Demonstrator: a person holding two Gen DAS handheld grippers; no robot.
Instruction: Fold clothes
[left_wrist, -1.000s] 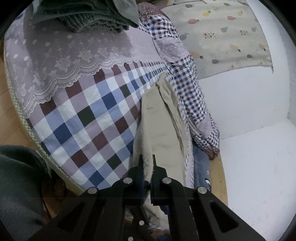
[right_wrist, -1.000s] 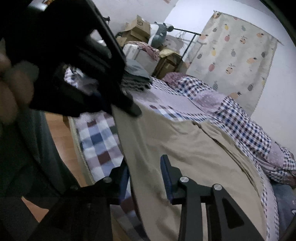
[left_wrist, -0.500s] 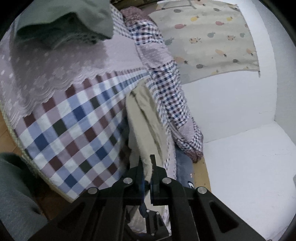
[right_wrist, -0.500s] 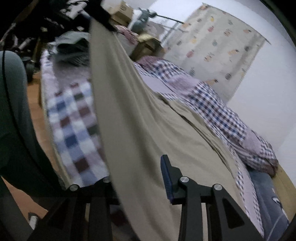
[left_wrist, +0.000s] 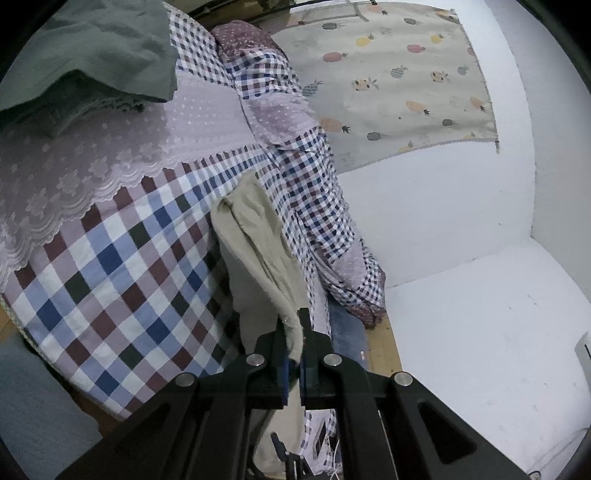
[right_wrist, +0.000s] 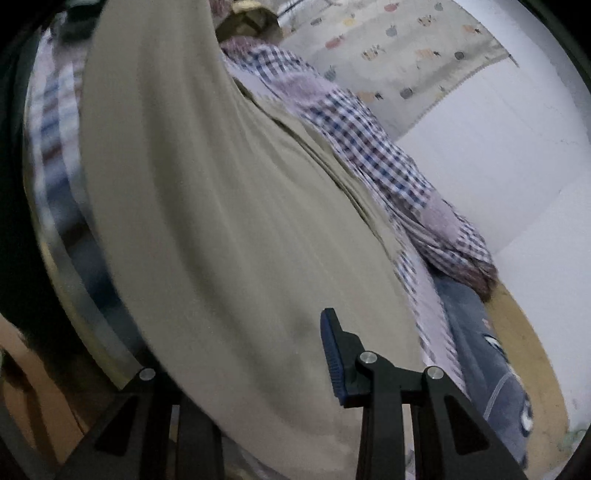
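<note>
No writing or label can be read anywhere; the hanging cloth (left_wrist: 399, 74) on the wall carries only fruit prints. The left gripper (left_wrist: 293, 332) is clamped on an edge of the beige garment (left_wrist: 255, 243), which rises from the jaws as a narrow bunched strip and runs away over the checked bedspread (left_wrist: 110, 280), beside a rumpled small-check quilt (left_wrist: 314, 192). A grey-green pile (left_wrist: 92, 55) sits at the far corner of the bed, cut off by the lens edge. In the right wrist view the garment (right_wrist: 221, 221) is a broad taut sheet filling most of the frame; it hides the left finger of the right gripper (right_wrist: 243, 354), so only the blue-padded right finger (right_wrist: 332, 354) shows, standing clear, and whether anything is pinched cannot be told. That view is blurred at its left side.
</note>
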